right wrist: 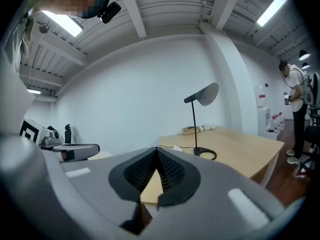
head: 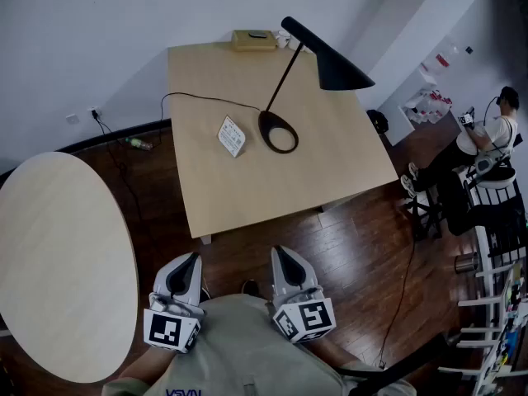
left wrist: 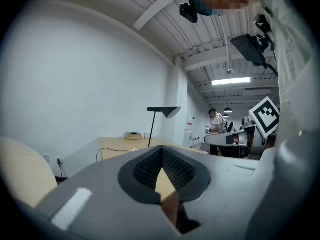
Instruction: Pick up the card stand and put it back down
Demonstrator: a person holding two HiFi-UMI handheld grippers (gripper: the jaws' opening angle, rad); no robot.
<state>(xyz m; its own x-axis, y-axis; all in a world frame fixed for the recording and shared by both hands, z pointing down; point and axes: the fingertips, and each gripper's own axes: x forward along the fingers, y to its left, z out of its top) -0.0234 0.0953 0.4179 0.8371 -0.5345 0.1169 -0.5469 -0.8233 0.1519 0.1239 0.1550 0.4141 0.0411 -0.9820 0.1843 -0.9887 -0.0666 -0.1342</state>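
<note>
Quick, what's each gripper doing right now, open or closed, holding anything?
Left gripper: closed, holding nothing.
Right gripper: closed, holding nothing.

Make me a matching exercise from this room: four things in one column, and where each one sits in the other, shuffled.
Things:
1. white card stand
2. black desk lamp
3. flat tan box
4. round pale wooden table

Places:
A. at the far edge of the square wooden table
B. on the floor, left of the square table
C. near the square table's middle, shade leaning right
D. on the square table, just left of the lamp's ring base

Pairs: 1-D, 2-C, 3-A, 4-B
</note>
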